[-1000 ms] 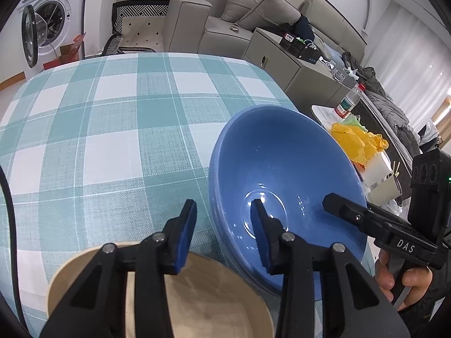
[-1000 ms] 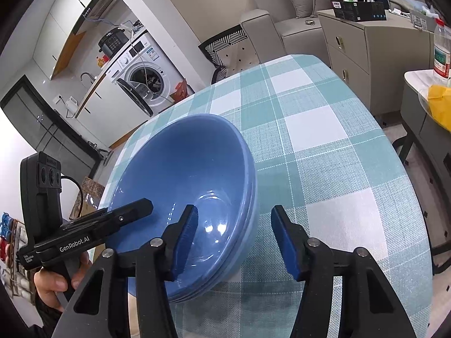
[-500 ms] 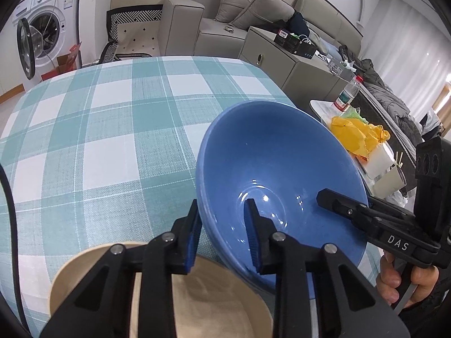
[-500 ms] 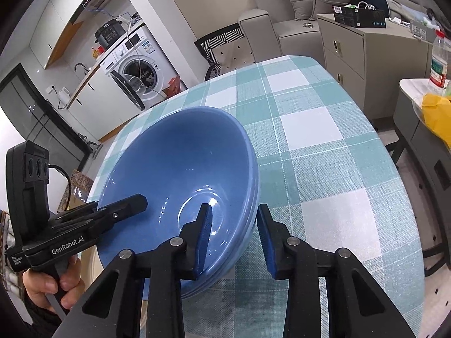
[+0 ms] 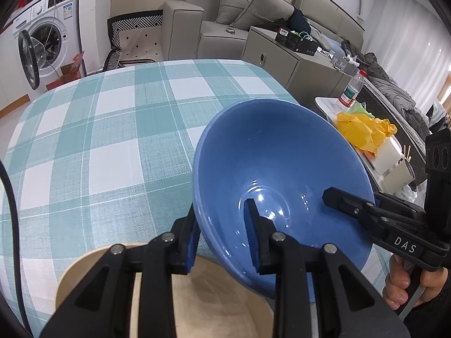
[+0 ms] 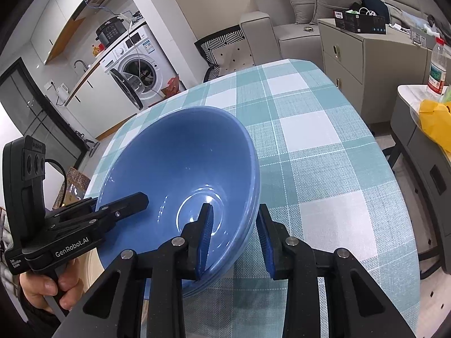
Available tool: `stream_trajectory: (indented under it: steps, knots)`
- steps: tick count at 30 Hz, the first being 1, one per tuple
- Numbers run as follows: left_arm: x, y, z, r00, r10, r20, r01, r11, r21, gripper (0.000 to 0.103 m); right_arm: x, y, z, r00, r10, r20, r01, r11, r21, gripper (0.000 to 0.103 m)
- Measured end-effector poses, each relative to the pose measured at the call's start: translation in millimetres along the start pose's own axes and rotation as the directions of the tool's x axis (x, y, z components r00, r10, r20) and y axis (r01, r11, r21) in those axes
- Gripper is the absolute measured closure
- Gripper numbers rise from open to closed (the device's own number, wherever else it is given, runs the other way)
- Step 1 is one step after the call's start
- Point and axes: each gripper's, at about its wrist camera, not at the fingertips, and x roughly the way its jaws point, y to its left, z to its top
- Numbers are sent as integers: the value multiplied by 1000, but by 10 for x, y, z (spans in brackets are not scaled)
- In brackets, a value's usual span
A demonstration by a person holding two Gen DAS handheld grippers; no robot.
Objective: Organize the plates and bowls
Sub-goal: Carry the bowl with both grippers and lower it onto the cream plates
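The left gripper (image 5: 222, 236) has its jaws pinched on the near-left rim of the blue bowl (image 5: 282, 169), one pad outside the wall and one inside. The right gripper (image 6: 235, 236) grips the opposite side of the same bowl (image 6: 180, 163) the same way, inner pad against the inside wall and outer pad at the stacked rims. Both sets of jaws have just been closing, with the bowl's wall between them. In the right wrist view the blue bowl shows more than one rim edge, so it looks like a nested stack. The bowl sits tilted between the two grippers, over the near part of the bench (image 5: 98, 129), which wears a teal-and-white checked cloth. Just beneath the left gripper lies a beige plate (image 5: 220, 304), partly under the bowl's edge. A hand (image 5: 408, 287) holds the right gripper's handle; another hand (image 6: 42, 290) holds the left one.
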Motion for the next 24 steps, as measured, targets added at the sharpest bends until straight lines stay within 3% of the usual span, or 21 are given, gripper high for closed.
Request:
stream_trajectory:
  steps: [24]
  knots:
    - [-69, -98, 12, 1000, 15, 10, -16, 1000, 15, 75, -72, -21, -11, 1000, 5, 11, -5, 1000, 3, 71]
